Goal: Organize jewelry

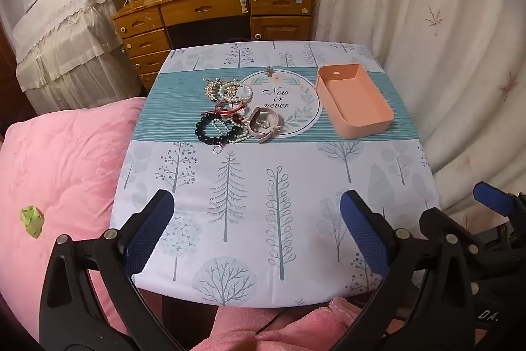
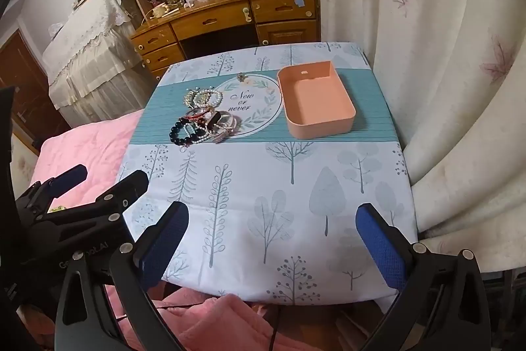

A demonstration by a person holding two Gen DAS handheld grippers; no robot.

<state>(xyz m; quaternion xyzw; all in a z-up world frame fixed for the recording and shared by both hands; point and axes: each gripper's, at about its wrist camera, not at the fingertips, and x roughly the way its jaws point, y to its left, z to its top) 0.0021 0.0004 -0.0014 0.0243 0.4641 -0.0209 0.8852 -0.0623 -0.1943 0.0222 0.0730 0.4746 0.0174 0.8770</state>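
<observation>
1. At the far left a pink quilt (image 1: 62, 160) lies against the left edge of the table (image 1: 250, 173), which wears a cloth printed with trees; past the table's far edge stands a wooden desk (image 1: 213, 12).
2. The left gripper (image 1: 256, 219) hangs over the table's near edge with its jaws spread wide and nothing between them — the blue pads touch nothing.
3. The near half of the cloth is bare, from the near edge up to the teal band, so there is open room in front of both grippers.
4. The jewelry pile (image 1: 235, 111) sits on the teal band, left of centre: a black bead bracelet (image 1: 215, 129) nearest the front, pearl strands (image 1: 230, 91) at the back, a pale strap (image 1: 263, 122) on the right, overlapping the round "Now or never" print. The heap runs roughly front to back.
5. A small brooch (image 1: 270, 72) lies apart, at the far rim of the round print.
6. The peach tray (image 1: 356, 101) stands just right of the print, empty, its long axis running from near to far — the taller wall at the far end.
7. The right gripper (image 2: 273, 232) is likewise wide apart and holds nothing, over the near edge.
8. A cream curtain (image 2: 443, 71) presses close along the table's right edge.
</observation>
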